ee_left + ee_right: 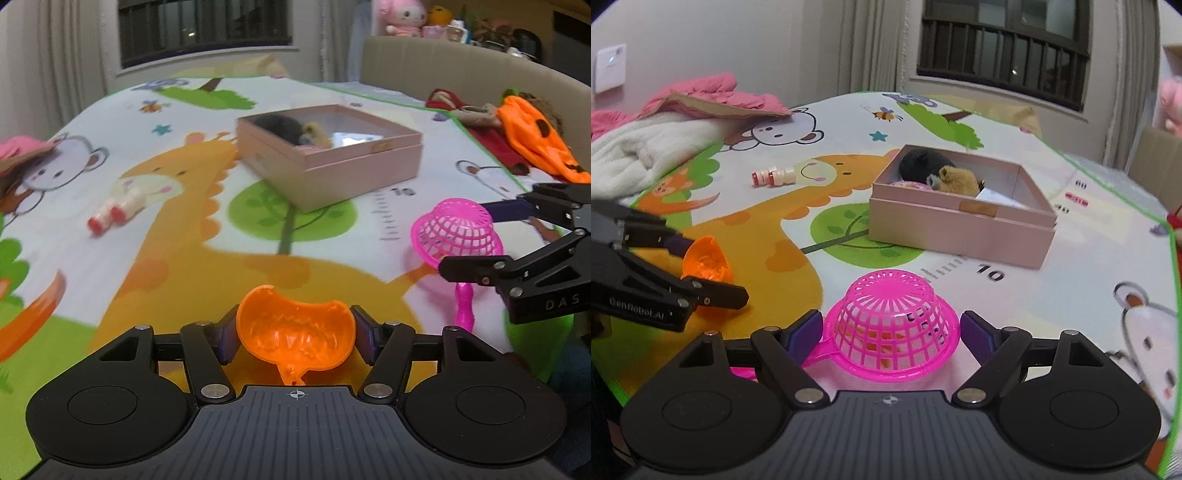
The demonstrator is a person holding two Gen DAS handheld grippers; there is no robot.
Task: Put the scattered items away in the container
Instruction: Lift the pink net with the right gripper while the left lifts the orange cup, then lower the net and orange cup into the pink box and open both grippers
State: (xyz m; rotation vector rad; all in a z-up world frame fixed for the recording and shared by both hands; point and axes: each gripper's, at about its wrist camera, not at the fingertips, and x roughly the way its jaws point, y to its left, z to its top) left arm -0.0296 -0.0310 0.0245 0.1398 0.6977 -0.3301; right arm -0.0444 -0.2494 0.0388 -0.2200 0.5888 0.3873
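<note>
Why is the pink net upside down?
It is tipped over: the pink net sits dome up, rim down, between the right gripper fingers.

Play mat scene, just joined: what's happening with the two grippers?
A person is tidying toys into the pink box, one gripper per hand. The left gripper is shut on an orange scoop; the right gripper brackets a pink strainer, but contact isn't clear. Both are short of the box, which already holds plush toys. A small bottle lies on the mat.

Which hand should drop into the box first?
Hard to call; slightly right. Both tongs are shut on toys: left tongs hold the scoop, right tongs the strainer. The box looks nearer in the right view.
</note>
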